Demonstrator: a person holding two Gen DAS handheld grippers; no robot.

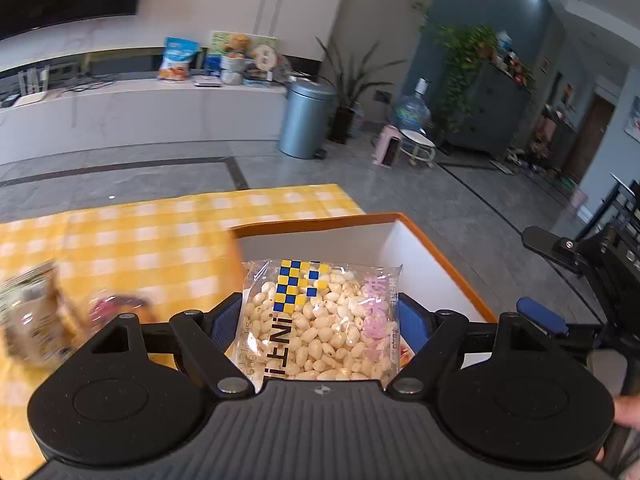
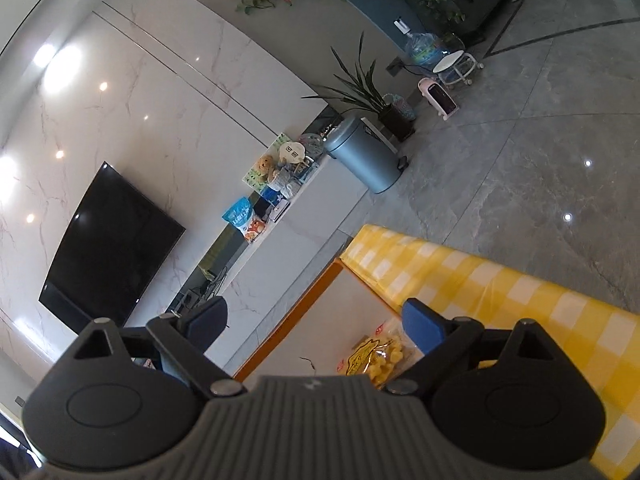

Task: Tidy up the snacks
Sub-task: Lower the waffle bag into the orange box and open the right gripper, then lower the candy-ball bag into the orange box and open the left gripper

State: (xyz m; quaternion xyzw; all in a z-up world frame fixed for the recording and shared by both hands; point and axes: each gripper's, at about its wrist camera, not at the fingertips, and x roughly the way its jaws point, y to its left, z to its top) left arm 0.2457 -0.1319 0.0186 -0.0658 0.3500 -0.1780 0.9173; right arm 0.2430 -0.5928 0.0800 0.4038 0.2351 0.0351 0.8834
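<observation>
Yellow checked tablecloth (image 1: 160, 224) carries an orange-rimmed box (image 1: 436, 248) at its right edge, where the left gripper (image 1: 320, 320) clamps a puffed-snack bag (image 1: 320, 320) above the opening for stowing, while the right gripper (image 2: 316, 320), jaws wide and empty, hangs over a yellow snack bag (image 2: 376, 360) inside.

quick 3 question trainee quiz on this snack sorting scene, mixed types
1. True or false: the left gripper holds a clear bag of pale puffed snacks.
2. What colour is the box rim? A orange B green C black
3. Fill in: the right gripper has its jaws ___ above the yellow snack bag in the box.

Key: 1 true; 2 A; 3 open
</observation>
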